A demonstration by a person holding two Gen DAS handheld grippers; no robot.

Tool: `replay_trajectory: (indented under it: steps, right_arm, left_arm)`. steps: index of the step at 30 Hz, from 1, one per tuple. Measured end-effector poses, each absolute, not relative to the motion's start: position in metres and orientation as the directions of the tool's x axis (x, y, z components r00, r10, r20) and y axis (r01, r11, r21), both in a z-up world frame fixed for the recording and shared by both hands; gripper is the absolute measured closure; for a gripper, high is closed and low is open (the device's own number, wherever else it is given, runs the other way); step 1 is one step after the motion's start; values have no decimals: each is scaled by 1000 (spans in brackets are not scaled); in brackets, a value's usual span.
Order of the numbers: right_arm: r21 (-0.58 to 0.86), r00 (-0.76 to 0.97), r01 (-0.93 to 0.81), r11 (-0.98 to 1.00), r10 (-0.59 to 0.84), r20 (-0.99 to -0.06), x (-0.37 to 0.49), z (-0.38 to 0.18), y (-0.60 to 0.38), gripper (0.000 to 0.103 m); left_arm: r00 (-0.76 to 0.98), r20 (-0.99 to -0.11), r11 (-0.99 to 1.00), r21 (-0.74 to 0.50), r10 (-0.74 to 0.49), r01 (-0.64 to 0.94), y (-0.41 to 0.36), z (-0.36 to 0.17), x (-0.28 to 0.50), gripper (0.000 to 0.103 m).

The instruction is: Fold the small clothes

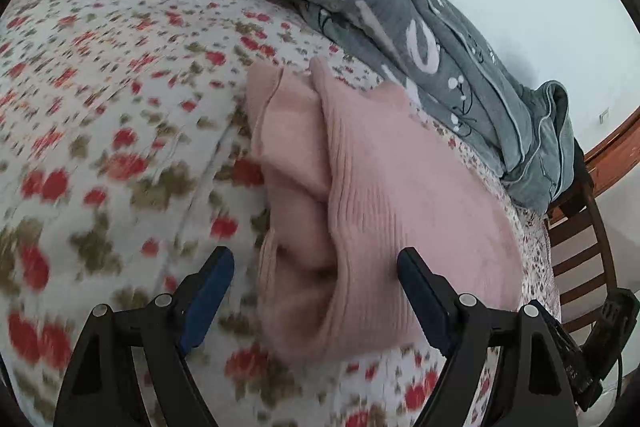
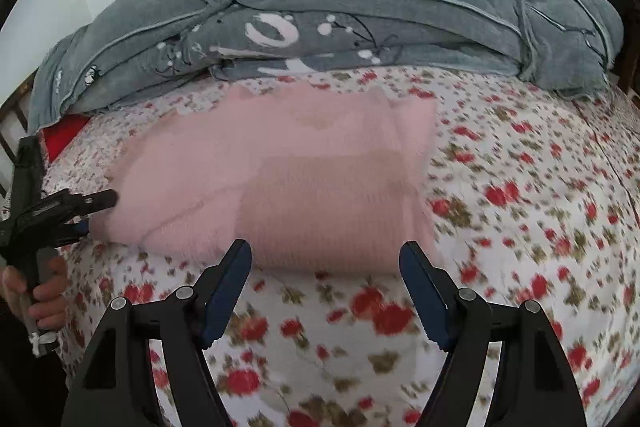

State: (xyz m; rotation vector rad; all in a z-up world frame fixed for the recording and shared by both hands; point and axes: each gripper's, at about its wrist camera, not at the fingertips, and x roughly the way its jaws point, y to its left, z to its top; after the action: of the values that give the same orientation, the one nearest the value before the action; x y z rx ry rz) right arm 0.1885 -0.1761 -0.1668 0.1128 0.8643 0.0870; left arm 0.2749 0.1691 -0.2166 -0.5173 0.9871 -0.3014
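Both claws, left claw [image 1: 316, 265] and right claw [image 2: 326, 261], gape empty | I approach part-folded pink garment [image 2: 280, 179] at 12 o'clock | next: pinch edges, fold over.

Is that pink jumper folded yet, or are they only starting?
Partly done: the pink ribbed knit garment lies on the floral bedsheet with one layer already folded over. In hand: nothing yet; the left gripper and right gripper are open at its edges. Left: gripping and finishing the fold.
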Motion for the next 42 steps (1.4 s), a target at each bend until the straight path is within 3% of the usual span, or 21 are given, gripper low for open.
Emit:
replay_trajectory:
  steps: [5, 9, 12, 16, 22, 27, 30, 32, 35, 37, 41, 42]
  right_arm:
    - [151, 679, -66, 986, 155, -718, 209, -166, -157, 27]
    - [150, 680, -90, 985, 170, -713, 230, -176, -137, 27]
    - [98, 663, -90, 991, 133, -737, 244, -193, -118, 27]
    - [-29, 645, -88, 996, 35, -763, 248, -208, -100, 31]
    - [19, 662, -120, 993, 95, -743, 238, -198, -85, 34]
    - [-53, 650, -58, 997, -2, -760, 244, -218, -72, 34]
    - [-42, 653, -32, 999, -11, -758, 241, -211, -76, 43]
    - [-4, 675, -26, 1000, 15, -738, 234, -203, -83, 44]
    - [-25, 651, -24, 999, -3, -759, 240, -213, -85, 43]
    - [-34, 643, -29, 999, -8, -766, 244, -221, -83, 42]
    - [-35, 640, -35, 999, -4, -768, 244, -219, -83, 41]
    - [-25, 639, -38, 999, 6, -769, 244, -220, -84, 41]
  left_arm:
    - [500, -695, 802, -597, -517, -1, 167, -224, 301, 22]
    - [488, -700, 796, -605, -522, -17, 164, -227, 318, 43]
    - [471, -705, 780, -624, -530, -56, 167, -230, 325, 67]
    - [443, -699, 756, -651, -561, -69, 170, -227, 325, 79]
    - [452, -660, 731, -682, -600, -24, 177, -202, 314, 81]
    - [453, -709, 790, -613, -540, -17, 166, -193, 308, 81]
    - [468, -716, 806, -592, -517, -16, 161, -189, 312, 80]
    - [465, -731, 819, -574, -499, -23, 159, -191, 315, 78]
    - [438, -774, 841, -537, -458, -69, 159, -206, 318, 67]
    - [427, -789, 843, -528, -443, -101, 160, -218, 317, 40]
    - [456, -776, 843, -529, -435, -96, 159, -221, 312, 43]
    - [459, -774, 840, -533, -437, -99, 158, -218, 313, 58]
